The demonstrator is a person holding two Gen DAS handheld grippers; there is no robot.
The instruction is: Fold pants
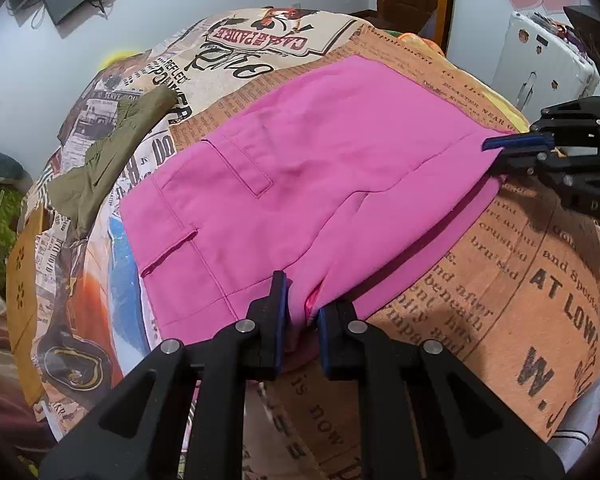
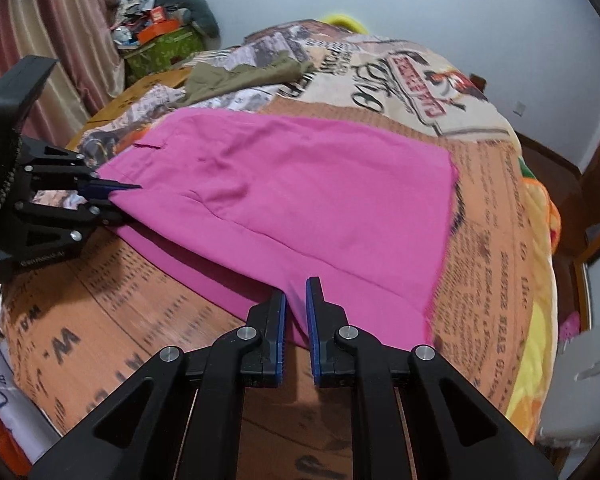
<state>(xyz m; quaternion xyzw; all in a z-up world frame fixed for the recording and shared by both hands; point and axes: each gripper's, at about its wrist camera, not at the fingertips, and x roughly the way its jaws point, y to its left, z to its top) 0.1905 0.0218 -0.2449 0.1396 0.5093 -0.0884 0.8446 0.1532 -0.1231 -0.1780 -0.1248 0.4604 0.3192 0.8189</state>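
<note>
Pink pants point(image 1: 300, 184) lie folded on the printed bedspread point(image 1: 500, 280); they also show in the right wrist view point(image 2: 300, 184). My left gripper point(image 1: 302, 304) is shut on the near edge of the pants, pink cloth bunched between its blue pads. My right gripper point(image 2: 296, 300) is shut on another point of the near edge. In the left wrist view the right gripper point(image 1: 496, 156) pinches the pants' right corner. In the right wrist view the left gripper point(image 2: 116, 200) pinches the left corner.
An olive green garment point(image 1: 108, 160) lies on the bed beyond the pants, also in the right wrist view point(image 2: 240, 76). A white suitcase point(image 1: 540, 64) stands at the right. A cluttered green box point(image 2: 160, 44) sits by the curtain.
</note>
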